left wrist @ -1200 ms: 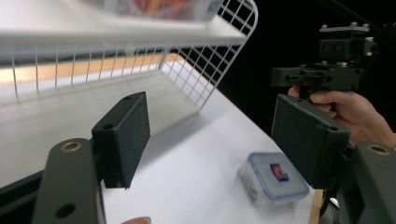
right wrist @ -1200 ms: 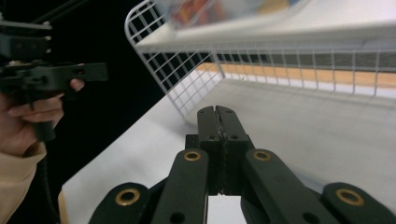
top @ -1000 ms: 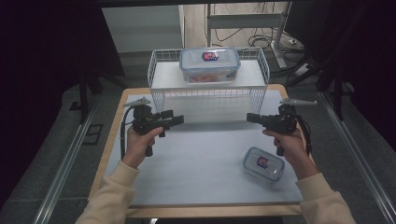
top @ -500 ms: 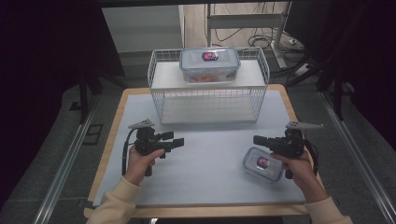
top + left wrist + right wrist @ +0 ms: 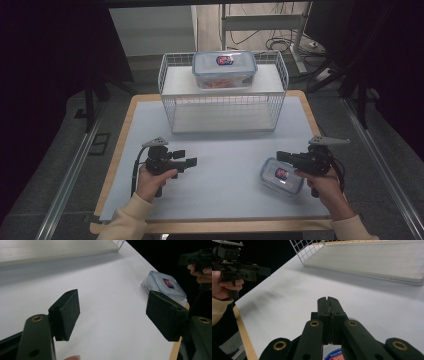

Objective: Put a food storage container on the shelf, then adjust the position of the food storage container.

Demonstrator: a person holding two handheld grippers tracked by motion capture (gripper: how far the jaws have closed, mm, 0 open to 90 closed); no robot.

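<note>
My right gripper is clenched empty just above the small lidded container; my left gripper stands released, well apart from it. I judge the container light, stiff and slippery, so I'd grasp across its short sides, below the lid rim.

one overhead camera, two low tongs-mounted

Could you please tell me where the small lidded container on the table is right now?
In the high view the small container lies on the table's near right part, directly under the shut right gripper.
</note>
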